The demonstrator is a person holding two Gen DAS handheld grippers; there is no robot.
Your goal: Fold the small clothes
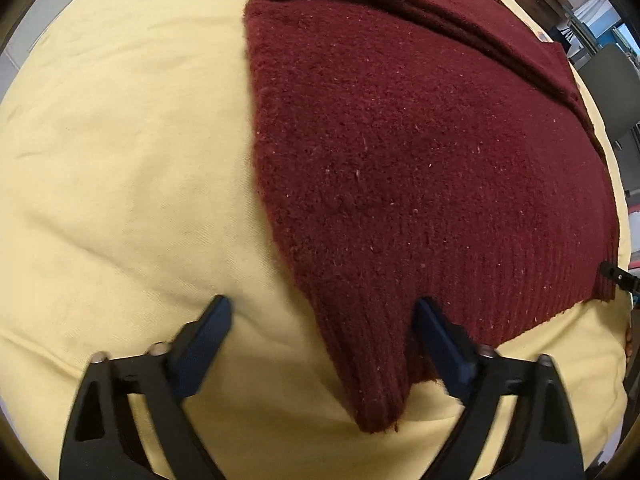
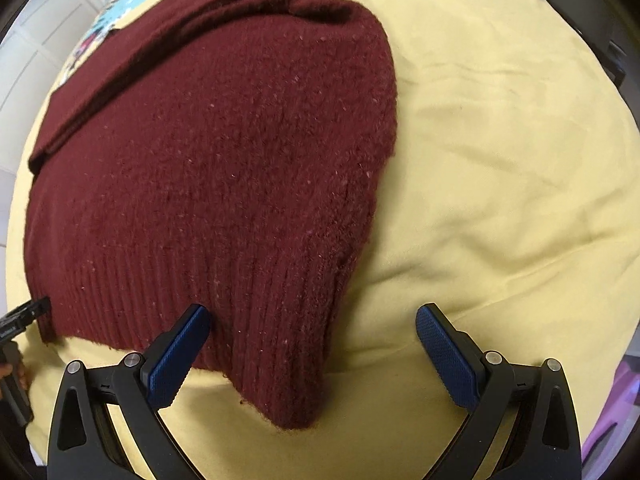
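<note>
A dark red knitted sweater (image 1: 420, 152) lies flat on a pale yellow cloth (image 1: 120, 160), sleeves folded across its far part. My left gripper (image 1: 324, 320) is open, its fingers astride the sweater's near left hem corner (image 1: 376, 392). In the right wrist view the sweater (image 2: 224, 152) fills the left half. My right gripper (image 2: 312, 328) is open, its fingers astride the near right hem corner (image 2: 288, 384). Neither gripper holds anything. The other gripper's tip shows at the far hem edge in each view (image 1: 618, 276) (image 2: 24, 316).
The yellow cloth (image 2: 500, 160) covers the whole work surface and is wrinkled. Boxes and a grey chair (image 1: 608, 84) stand beyond the table's far right. A patterned blue sheet (image 2: 100, 24) shows past the sweater's far edge.
</note>
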